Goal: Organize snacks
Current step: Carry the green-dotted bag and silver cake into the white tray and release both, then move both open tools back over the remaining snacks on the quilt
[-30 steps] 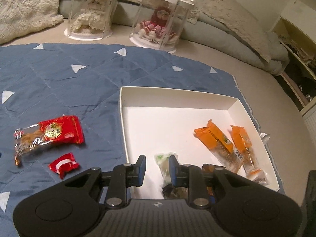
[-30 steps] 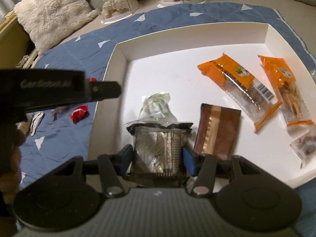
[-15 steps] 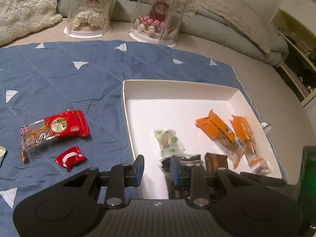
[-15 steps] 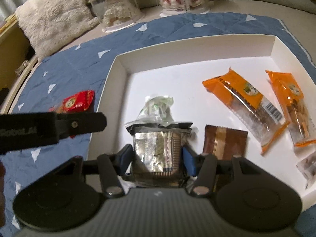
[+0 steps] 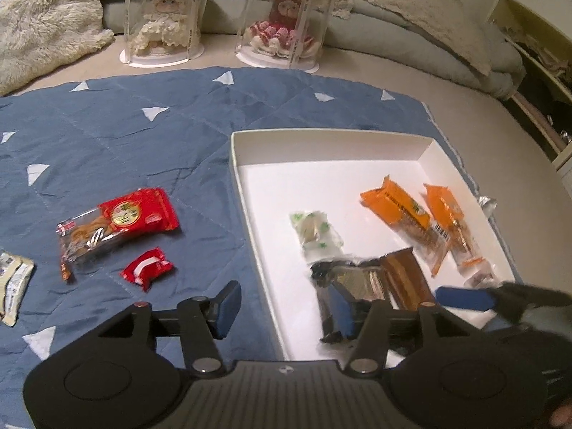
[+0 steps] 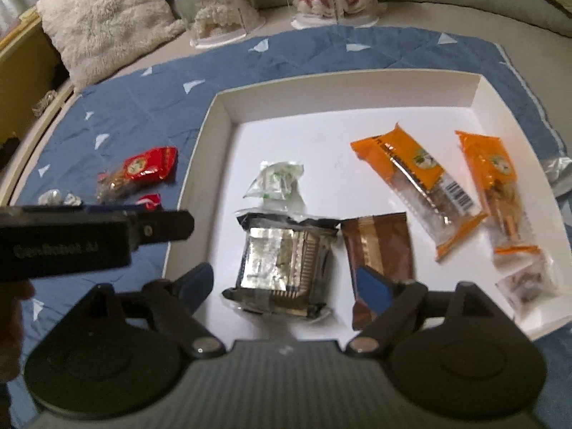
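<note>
A white tray point(image 5: 321, 136) point(image 6: 343, 78) on a blue quilt holds two orange snack bars point(image 6: 416, 171), a brown packet point(image 6: 379, 250), a green-white packet point(image 6: 277, 182) and a dark foil-wrapped snack point(image 6: 282, 261). My right gripper point(image 6: 286, 286) is open, its fingers either side of the dark snack, which lies in the tray. My left gripper point(image 5: 282, 307) is open and empty over the tray's left wall. On the quilt lie a large red packet point(image 5: 118, 221) and a small red packet point(image 5: 146, 271).
Pale wrappers point(image 5: 12, 282) lie at the quilt's left edge. A silver wrapper point(image 5: 486, 203) sits just right of the tray. Two clear doll cases point(image 5: 162, 18) and fluffy cushions point(image 5: 43, 18) stand beyond the quilt. Shelving point(image 5: 536, 53) is at far right.
My right gripper opened and let go of the dark foil snack, which now lies in the tray. My left gripper opened wider and pulled back, away from the tray.
</note>
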Available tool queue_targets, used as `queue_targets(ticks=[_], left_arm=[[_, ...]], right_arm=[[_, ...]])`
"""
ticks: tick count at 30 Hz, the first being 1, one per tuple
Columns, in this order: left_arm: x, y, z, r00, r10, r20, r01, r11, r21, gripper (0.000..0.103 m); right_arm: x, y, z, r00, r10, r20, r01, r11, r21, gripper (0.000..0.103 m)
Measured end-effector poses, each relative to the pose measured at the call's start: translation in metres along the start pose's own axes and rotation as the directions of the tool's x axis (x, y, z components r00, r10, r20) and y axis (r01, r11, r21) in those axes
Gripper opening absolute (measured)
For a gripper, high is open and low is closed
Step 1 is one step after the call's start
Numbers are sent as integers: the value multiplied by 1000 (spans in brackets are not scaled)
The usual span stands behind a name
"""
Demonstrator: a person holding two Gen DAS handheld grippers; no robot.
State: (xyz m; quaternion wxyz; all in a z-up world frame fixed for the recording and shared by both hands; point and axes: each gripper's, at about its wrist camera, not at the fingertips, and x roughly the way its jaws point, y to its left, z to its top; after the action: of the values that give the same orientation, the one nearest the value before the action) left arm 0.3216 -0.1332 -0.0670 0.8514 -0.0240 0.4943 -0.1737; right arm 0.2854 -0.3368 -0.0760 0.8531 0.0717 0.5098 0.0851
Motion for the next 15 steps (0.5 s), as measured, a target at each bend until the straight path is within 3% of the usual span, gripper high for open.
queue_targets(ticks=[3,9,15], left_arm=[[-5,4,-4,1000,20,-2,-20,1000,-1,60],[-17,10,-11,999,48,-3,-48,999,4,83],[-27,12,-20,997,71,-5,-71,997,36,103]], right_arm=[[-10,-4,-2,1000,-16,15,16,1000,0,96],[-28,-19,-9,996,-69,56,67,997,27,102],[-37,-24,-14,992,-92,84,89,995,39,103]])
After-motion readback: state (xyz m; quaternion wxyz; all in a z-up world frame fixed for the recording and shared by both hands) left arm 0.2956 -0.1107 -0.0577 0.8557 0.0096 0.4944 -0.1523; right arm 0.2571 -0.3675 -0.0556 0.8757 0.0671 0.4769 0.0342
